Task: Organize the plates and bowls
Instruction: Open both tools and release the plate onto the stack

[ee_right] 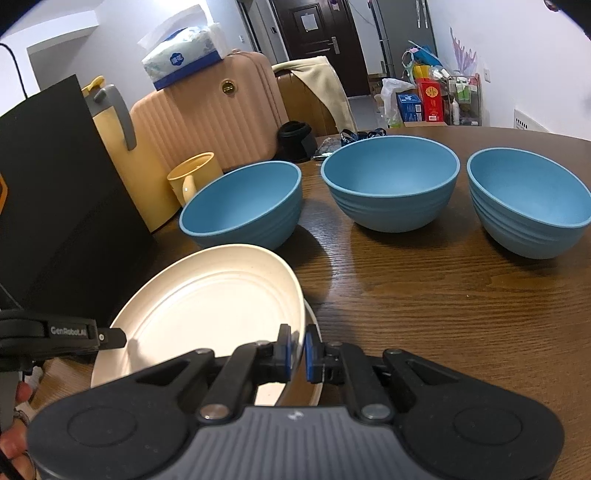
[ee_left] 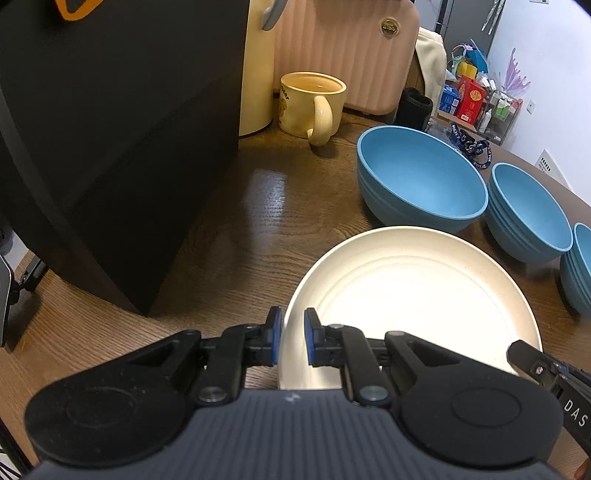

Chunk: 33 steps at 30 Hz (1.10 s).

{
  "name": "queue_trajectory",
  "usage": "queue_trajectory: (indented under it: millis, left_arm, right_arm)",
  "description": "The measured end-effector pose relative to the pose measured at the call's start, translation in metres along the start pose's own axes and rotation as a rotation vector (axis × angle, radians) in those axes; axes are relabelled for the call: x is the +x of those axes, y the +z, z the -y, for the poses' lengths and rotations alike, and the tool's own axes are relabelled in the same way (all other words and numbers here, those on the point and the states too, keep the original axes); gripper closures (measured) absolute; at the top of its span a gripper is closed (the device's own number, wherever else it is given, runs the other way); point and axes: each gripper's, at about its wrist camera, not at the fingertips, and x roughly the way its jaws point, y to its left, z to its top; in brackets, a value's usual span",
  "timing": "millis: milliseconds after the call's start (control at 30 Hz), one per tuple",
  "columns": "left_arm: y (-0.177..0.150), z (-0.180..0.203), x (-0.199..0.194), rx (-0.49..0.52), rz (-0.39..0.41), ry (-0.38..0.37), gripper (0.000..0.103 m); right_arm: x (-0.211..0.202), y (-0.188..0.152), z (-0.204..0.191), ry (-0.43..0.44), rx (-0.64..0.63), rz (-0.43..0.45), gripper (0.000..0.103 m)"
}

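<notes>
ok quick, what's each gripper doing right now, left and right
Left gripper: jaws closed on the left rim of the cream plate.
Right gripper: jaws closed on the same plate's right rim, which is tilted up above a second plate.

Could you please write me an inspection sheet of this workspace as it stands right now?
Surface: brown wooden table.
Job's things: cream plate tilted, another plate beneath it; three blue bowls upright in a row.
Clutter: yellow mug, black box, pink suitcase, tissue pack, blue lanyard.
Grippers: left tongs and right tongs each straddle the cream plate's rim; whether they pinch it is unclear.
Cables: nothing seen.
Surroundings: dark door, cluttered shelf.
</notes>
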Motion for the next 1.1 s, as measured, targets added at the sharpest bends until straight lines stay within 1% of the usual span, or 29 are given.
queue_trajectory:
  millis: [600, 667, 733, 767, 800, 833, 867, 900, 933, 1000, 1033, 1067, 1100]
  left_arm:
    - [-0.007, 0.003, 0.009, 0.023, -0.005, 0.005, 0.090]
    - [-0.008, 0.002, 0.010, 0.026, -0.001, -0.007, 0.088]
    - [-0.010, 0.001, 0.010, 0.019, 0.005, -0.020, 0.084]
    - [-0.010, 0.001, 0.009, 0.020, 0.009, -0.028, 0.074]
    - [-0.011, 0.001, 0.008, 0.022, 0.013, -0.035, 0.060]
    - [-0.012, 0.001, 0.007, 0.022, 0.019, -0.030, 0.052]
    - [-0.013, 0.001, 0.005, 0.021, 0.034, -0.019, 0.039]
    - [-0.013, -0.001, 0.003, 0.018, 0.046, -0.014, 0.029]
    - [-0.014, -0.003, 0.001, 0.012, 0.057, -0.012, 0.025]
    - [-0.015, -0.008, -0.003, -0.007, 0.076, -0.018, 0.014]
    - [-0.016, -0.011, -0.005, -0.015, 0.087, -0.024, 0.011]
    - [-0.018, -0.013, -0.007, -0.021, 0.101, -0.030, 0.004]
    - [-0.021, -0.015, -0.010, -0.027, 0.122, -0.031, 0.000]
  right_arm:
    - [0.003, -0.003, -0.005, -0.025, -0.024, 0.008, 0.096]
    - [0.004, -0.004, -0.004, -0.022, -0.023, 0.010, 0.095]
    - [0.003, -0.004, -0.003, -0.011, -0.016, 0.011, 0.090]
    - [0.003, -0.004, -0.003, -0.019, -0.017, 0.013, 0.085]
    - [0.002, -0.004, -0.003, -0.029, -0.022, 0.015, 0.081]
    - [0.002, -0.004, -0.002, -0.032, -0.023, 0.015, 0.081]
    - [0.002, -0.004, 0.000, -0.030, -0.019, 0.016, 0.078]
    - [0.001, -0.004, 0.002, -0.029, -0.011, 0.019, 0.069]
    - [0.000, -0.004, 0.003, -0.032, -0.007, 0.025, 0.063]
    - [-0.003, -0.004, 0.007, -0.043, -0.007, 0.040, 0.037]
    - [-0.005, -0.004, 0.009, -0.047, -0.005, 0.048, 0.030]
    - [-0.007, -0.004, 0.012, -0.049, -0.001, 0.055, 0.018]
    - [-0.008, -0.005, 0.014, -0.048, 0.001, 0.064, 0.012]
